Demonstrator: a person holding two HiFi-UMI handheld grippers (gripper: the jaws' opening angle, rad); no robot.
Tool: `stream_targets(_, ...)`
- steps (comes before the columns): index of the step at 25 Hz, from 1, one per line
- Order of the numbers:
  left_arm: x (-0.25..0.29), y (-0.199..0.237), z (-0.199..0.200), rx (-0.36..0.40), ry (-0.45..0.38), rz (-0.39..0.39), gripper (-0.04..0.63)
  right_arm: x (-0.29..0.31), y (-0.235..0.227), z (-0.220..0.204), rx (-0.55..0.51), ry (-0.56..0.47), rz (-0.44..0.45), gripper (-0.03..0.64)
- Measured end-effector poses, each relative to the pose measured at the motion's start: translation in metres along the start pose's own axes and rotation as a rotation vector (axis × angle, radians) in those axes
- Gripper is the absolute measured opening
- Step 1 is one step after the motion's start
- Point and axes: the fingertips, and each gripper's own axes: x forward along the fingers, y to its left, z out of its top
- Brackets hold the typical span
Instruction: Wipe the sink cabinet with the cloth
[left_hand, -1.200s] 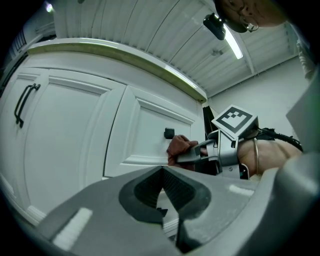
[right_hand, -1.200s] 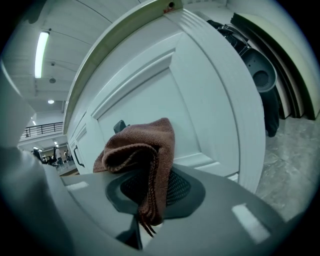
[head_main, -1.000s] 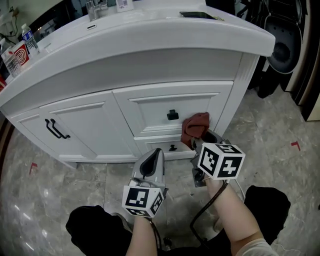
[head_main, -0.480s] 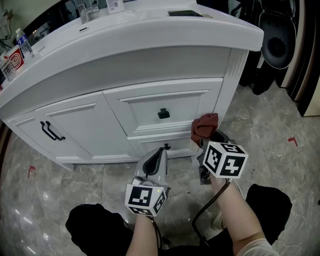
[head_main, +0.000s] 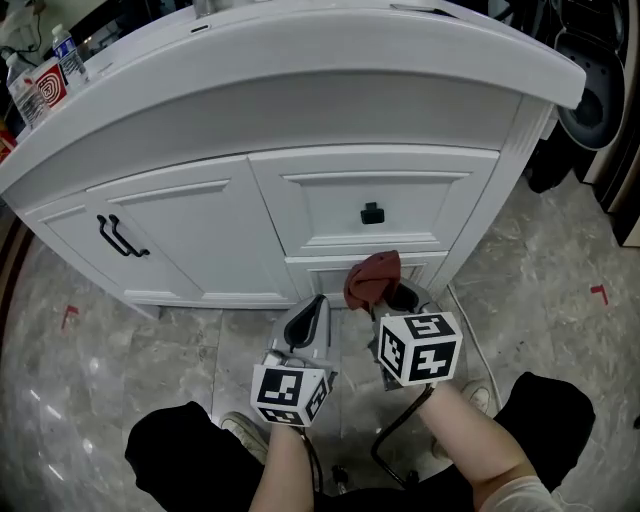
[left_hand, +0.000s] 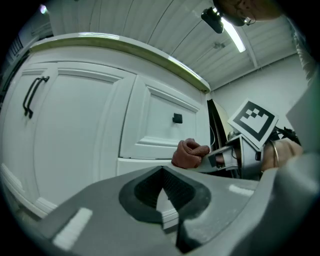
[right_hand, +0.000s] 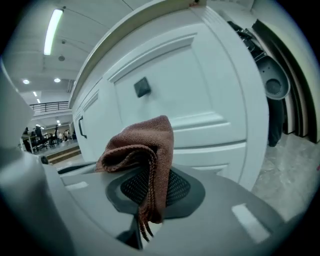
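Note:
A white sink cabinet with a curved top fills the head view. My right gripper is shut on a red-brown cloth, bunched up just in front of the lower drawer, below the upper drawer's black knob. In the right gripper view the cloth folds over the jaws, close to the drawer front. My left gripper is shut and holds nothing, low before the cabinet base, left of the right one. The left gripper view shows the cloth and the knob.
A cabinet door with a black bar handle is to the left. Bottles and a carton stand on the countertop's far left. A dark appliance stands at the right. Marble-pattern floor lies around, with my knees at the bottom.
The right gripper with the cloth has moved left, from the cabinet's right post to the front of the lower drawer. The head view shifted right. The left gripper stays put.

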Motion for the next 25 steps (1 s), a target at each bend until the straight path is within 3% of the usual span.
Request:
stream_targets(6,-0.022,0.045,-0.010,-0.003,0.009,0.091,0.000,0.045,0.064,-0.030,-0.072,0.072,0.109,0.081)
stream_targets(14,-0.038,0.082,-0.021,-0.011,0.024,0.153,0.000,0.091,0.097,-0.045,-0.118,0.088,0.144,0.081)
stream_targets(19,-0.040,0.088,-0.029,-0.014,0.039,0.153,0.000,0.100,0.102,-0.050,-0.116,0.082,0.153,0.081)
stream_targets(25,-0.029,0.071,-0.033,-0.027,0.048,0.089,0.000,0.093,0.085,-0.050,-0.102,0.077,0.115,0.081)
